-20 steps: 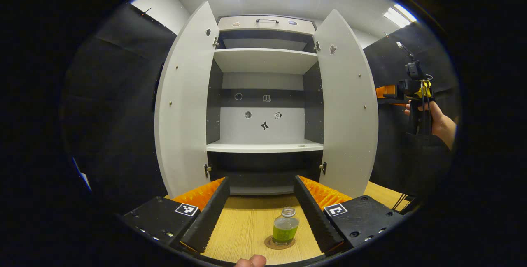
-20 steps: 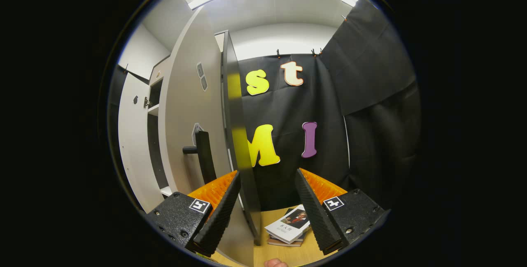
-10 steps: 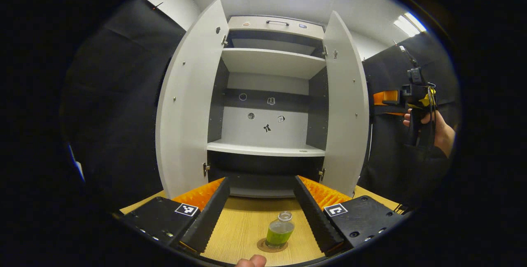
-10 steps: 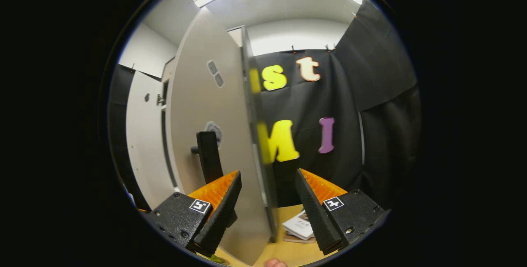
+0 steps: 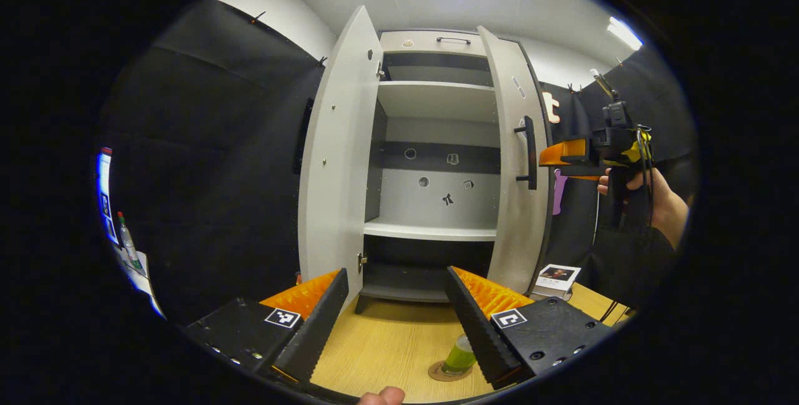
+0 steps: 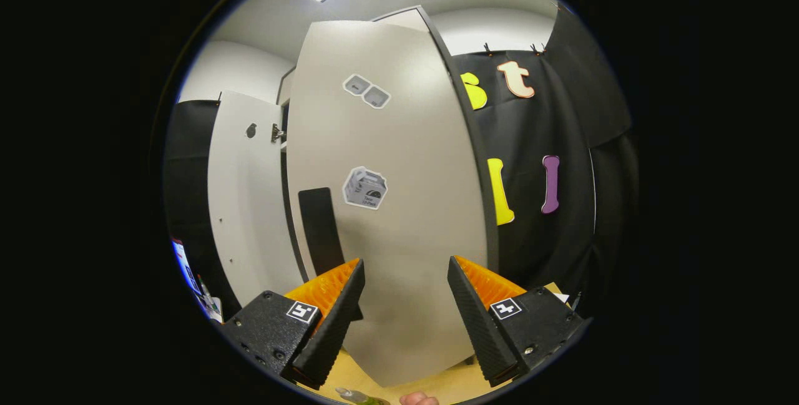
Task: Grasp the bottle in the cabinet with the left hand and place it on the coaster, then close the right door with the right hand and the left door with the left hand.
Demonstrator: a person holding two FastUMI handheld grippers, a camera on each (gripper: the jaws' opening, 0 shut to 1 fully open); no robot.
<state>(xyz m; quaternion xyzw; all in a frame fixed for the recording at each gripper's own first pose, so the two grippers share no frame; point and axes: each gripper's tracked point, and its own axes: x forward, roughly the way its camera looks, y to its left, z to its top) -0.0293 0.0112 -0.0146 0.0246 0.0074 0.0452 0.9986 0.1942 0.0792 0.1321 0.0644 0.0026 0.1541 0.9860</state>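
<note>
In the left gripper view, the bottle [image 5: 460,355] is standing on the coaster [image 5: 448,372] on the table [image 5: 387,342], in front of the cabinet [image 5: 437,161] and just beside the left gripper's [image 5: 399,324] right finger. The left door [image 5: 334,161] is swinging wide to the left of the shelves; the right door [image 5: 515,161] is standing partly across them. The right gripper [image 5: 565,154] is hovering right of that door's handle [image 5: 529,152]. A book stack [image 5: 555,277] is lying beside the cabinet's right foot. In the right gripper view, the right gripper [image 6: 402,314] is facing the right door [image 6: 399,205], with the left door [image 6: 246,205] behind and to its left.
</note>
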